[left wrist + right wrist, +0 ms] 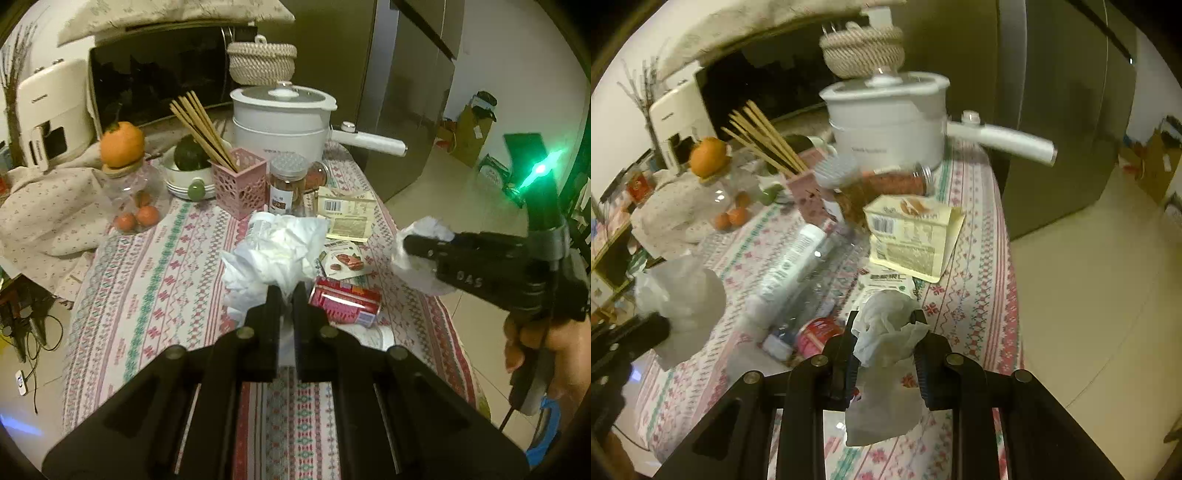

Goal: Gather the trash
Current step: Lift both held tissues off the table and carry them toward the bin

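Meanwhile, my left gripper [287,295] pinched crumpled white bag [273,254]; my right gripper [884,332] clamped tissue wad [886,328] above table [155,280].

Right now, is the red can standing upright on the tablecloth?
No, the red can lies on its side on the tablecloth, beside the crumpled white tissue.

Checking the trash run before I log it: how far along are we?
Nothing visibly binned yet; no bin in view. In hand: the left gripper is shut on a white plastic bag, and the right gripper is shut on a crumpled tissue, lifted off the table. Still on the tablecloth: red can, plastic bottle, flattened yellow carton, snack wrapper.
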Tool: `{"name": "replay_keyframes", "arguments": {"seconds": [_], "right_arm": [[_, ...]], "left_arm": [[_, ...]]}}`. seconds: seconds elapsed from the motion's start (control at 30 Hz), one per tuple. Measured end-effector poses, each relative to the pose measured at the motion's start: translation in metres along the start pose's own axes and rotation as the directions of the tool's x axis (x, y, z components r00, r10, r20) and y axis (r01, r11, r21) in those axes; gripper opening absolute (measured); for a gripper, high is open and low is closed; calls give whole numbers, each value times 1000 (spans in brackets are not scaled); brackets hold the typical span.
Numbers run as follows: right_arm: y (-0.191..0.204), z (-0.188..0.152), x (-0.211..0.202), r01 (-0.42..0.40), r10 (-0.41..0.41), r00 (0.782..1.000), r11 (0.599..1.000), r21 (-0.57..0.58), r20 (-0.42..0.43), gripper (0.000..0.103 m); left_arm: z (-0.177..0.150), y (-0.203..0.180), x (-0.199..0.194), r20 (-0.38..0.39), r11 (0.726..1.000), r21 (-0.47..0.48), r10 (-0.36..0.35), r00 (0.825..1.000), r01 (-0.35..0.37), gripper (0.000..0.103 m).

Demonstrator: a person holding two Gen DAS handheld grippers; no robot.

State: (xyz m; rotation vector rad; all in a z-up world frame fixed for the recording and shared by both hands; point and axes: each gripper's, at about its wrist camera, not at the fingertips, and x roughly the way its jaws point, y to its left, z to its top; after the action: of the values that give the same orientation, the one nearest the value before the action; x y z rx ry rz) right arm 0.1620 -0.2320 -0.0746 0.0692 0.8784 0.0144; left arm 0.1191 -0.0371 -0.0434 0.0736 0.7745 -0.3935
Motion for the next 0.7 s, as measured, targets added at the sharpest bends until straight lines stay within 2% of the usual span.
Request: {"name": "replay_keyframes", "arguments": {"seconds": [0.43,0.7], "right_arm": [[41,-32,-98,-25,32,994,998,-66,106,26],[66,-60,-151,-49,70,980,993,-112,188,26]], "left_arm": [[-43,2,-81,91,999,-27,39,995,-37,7],[-66,-1,-126,169,998,-52,54,984,-45,7]]}}
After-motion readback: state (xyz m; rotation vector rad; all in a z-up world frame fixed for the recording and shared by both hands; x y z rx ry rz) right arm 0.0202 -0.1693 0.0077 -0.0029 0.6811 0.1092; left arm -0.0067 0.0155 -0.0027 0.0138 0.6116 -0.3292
